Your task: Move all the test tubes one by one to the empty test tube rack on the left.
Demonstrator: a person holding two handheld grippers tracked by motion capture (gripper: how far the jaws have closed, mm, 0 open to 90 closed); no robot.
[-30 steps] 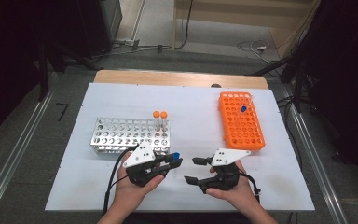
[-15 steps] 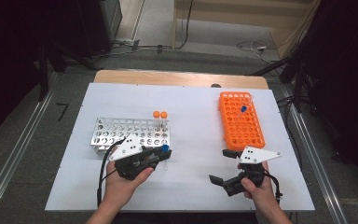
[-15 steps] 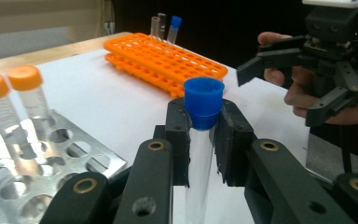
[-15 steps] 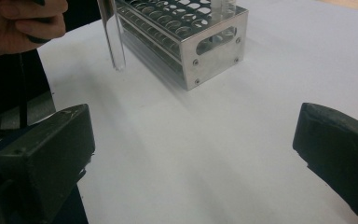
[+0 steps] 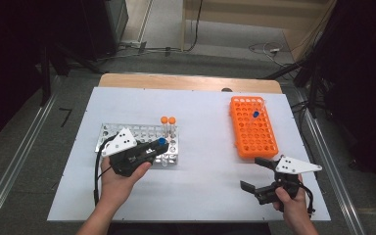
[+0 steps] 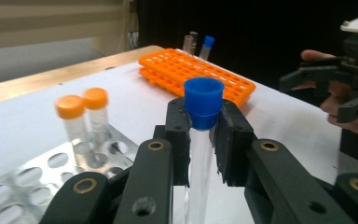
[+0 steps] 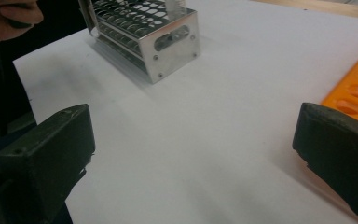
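On the white table (image 5: 200, 196), we are clamping a blue-capped tube (image 6: 200, 135) in our left gripper (image 5: 154, 148) over the metal rack (image 5: 108, 133); our right gripper (image 5: 255, 172), jaws just opened wide and empty, is hovering beside the orange rack (image 5: 252, 128).

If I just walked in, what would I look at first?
Probably the bright orange rack at the right of the white table. Next, the left claw, shut on a clear tube with a blue cap, beside the silver rack where two orange-capped tubes stand. The right claw sits open and empty near the front.

Left claw (image 5: 152, 148) clamped; right claw (image 5: 254, 174) jaws just spread wide, empty
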